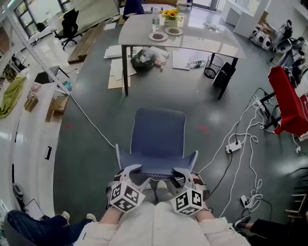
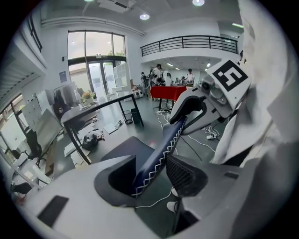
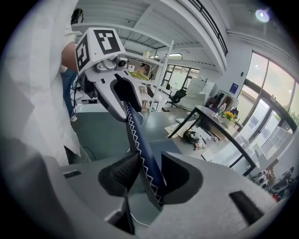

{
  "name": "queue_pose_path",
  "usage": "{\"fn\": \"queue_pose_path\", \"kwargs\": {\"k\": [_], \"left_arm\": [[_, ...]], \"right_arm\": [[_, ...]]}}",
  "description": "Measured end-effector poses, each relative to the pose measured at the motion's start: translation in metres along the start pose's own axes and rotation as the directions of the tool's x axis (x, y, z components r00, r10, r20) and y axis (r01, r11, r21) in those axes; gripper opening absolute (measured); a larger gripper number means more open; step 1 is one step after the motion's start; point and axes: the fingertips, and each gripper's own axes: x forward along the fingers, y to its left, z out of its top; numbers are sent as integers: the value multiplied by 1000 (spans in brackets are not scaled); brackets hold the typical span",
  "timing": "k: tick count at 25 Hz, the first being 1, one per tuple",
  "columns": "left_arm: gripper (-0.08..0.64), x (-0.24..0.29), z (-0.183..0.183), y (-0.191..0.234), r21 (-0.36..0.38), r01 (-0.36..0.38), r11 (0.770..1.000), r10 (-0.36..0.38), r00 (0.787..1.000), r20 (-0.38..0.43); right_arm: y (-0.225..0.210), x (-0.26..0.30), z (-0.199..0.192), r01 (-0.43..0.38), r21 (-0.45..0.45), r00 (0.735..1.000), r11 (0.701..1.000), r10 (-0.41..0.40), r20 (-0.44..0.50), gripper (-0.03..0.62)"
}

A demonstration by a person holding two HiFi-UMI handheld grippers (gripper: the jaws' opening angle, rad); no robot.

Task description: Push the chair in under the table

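**On the grey floor, a chair short of the table**

On the grey floor (image 1: 96,144), the blue chair (image 1: 159,132) stands well apart from the table (image 1: 202,41), its seat facing the tabletop and its backrest (image 1: 156,169) nearest the person. Both grippers sit on the backrest's top edge. The left gripper (image 1: 131,172) (image 2: 152,172) has its jaws spread, with the stitched edge running loosely between them. The right gripper (image 1: 185,174) (image 3: 149,175) is clamped on the same edge, pads pressing either side. On the table are yellow flowers (image 1: 171,13) and two plates (image 1: 158,36). Papers (image 1: 118,67) lie under it. White cables (image 1: 240,144) trail across the floor to the chair's right.
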Motion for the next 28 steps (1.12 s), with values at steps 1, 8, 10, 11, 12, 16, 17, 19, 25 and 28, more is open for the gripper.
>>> {"fn": "queue_pose_path", "kwargs": {"k": [1, 8, 10, 11, 12, 16, 17, 19, 25, 28], "left_arm": [[209, 3, 1, 0, -6, 0, 1000, 0, 1000, -3], [207, 29, 25, 26, -23, -43, 999, 43, 999, 16], [207, 36, 31, 35, -28, -43, 999, 43, 999, 15], [207, 40, 34, 39, -30, -47, 998, 48, 999, 15], [207, 43, 36, 44, -32, -53, 998, 54, 998, 16], [207, 54, 47, 57, -42, -74, 996, 75, 997, 20], [207, 55, 48, 60, -44, -76, 996, 77, 997, 19], [213, 56, 50, 66, -49, -74, 996, 75, 997, 20], [213, 61, 56, 74, -45, -101, 994, 103, 994, 32], [213, 67, 63, 85, -43, -109, 993, 111, 993, 45]], "right_arm": [[-2, 2, -3, -2, 0, 1000, 1000, 2, -8, 135], [-45, 18, -7, 32, 4, 999, 999, -31, -12, 130], [-57, 24, -7, 31, -6, 999, 999, -31, -4, 132], [-62, 27, -7, 28, -10, 1000, 1000, -28, 1, 130], [-68, 30, -7, 23, -17, 1000, 1000, -23, 6, 130], [-86, 38, -7, 4, -48, 1000, 999, -3, 27, 130], [-89, 40, -5, 2, -56, 999, 998, 0, 32, 130], [-94, 43, -3, -5, -71, 999, 997, 7, 34, 130], [-105, 47, -1, -4, -84, 999, 996, 7, 44, 130], [-119, 52, 1, 15, -86, 999, 996, -11, 48, 130]]}}
